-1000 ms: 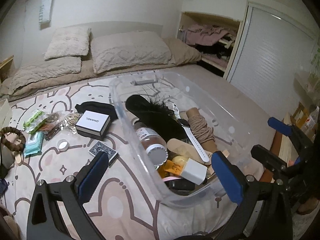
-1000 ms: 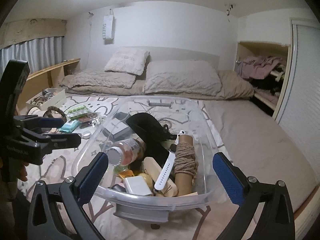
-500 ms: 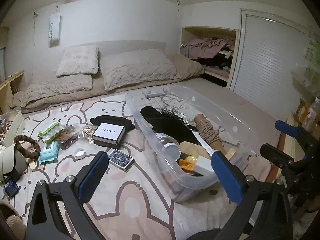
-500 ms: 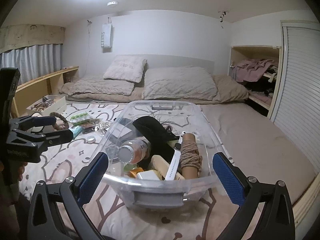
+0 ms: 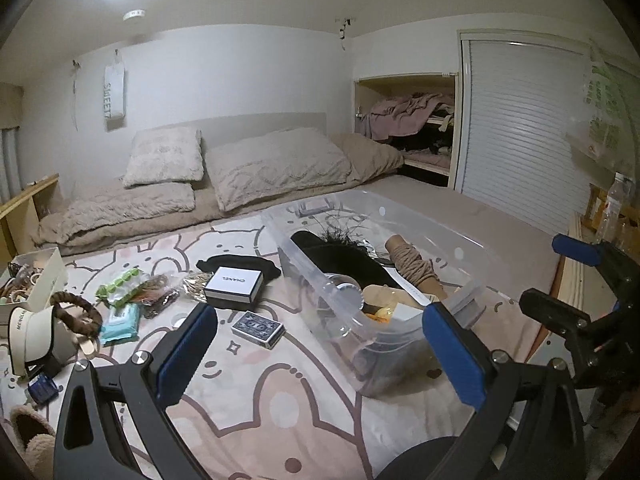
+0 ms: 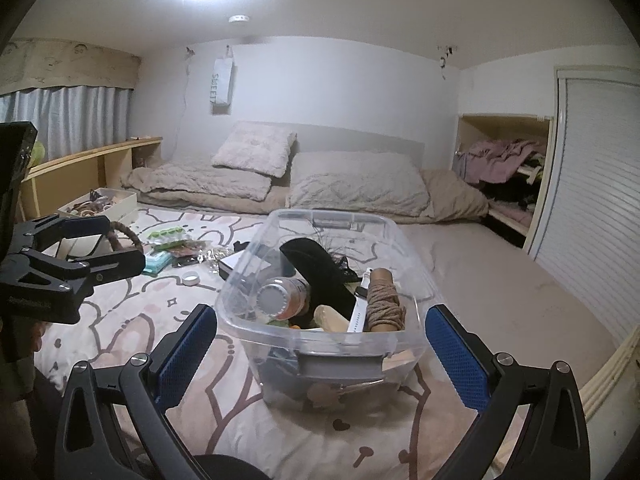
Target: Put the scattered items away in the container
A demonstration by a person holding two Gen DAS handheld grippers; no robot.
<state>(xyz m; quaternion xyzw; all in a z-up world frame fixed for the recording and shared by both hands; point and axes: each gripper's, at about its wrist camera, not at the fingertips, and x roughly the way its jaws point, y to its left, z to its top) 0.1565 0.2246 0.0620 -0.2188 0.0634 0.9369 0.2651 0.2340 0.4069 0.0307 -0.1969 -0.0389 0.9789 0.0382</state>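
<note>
Bedroom, dim, one ceiling light; we work over a bed (image 6: 500,280) with a cartoon-print blanket (image 5: 248,380).

Left gripper (image 5: 320,354): released, blue pads spread wide, nothing between them, held above the blanket near the bed's front edge. Right gripper (image 6: 322,354): also released and empty, its pads flanking the near end of the container without touching it.

Clear plastic container (image 6: 408,248) sits on the blanket toward the bed's right side, long axis running toward the pillows (image 6: 356,184). We see inside it a bottle (image 6: 280,298) on its side, a black feathery piece (image 6: 316,268), a rope-wrapped roll (image 6: 384,300) and a white watch (image 6: 360,308).

Left of the container, items lie loose on the blanket: a white box (image 5: 234,284) on a black cloth (image 5: 240,265), a card deck (image 5: 258,327) just in front of it, a teal wipes pack (image 5: 120,322), a green packet (image 5: 120,282), a brown ring (image 5: 76,312), a cap (image 5: 32,336). A small round lid (image 6: 190,279) lies apart.

White tray (image 6: 100,204) of odds and ends sits at the bed's left edge.
</note>
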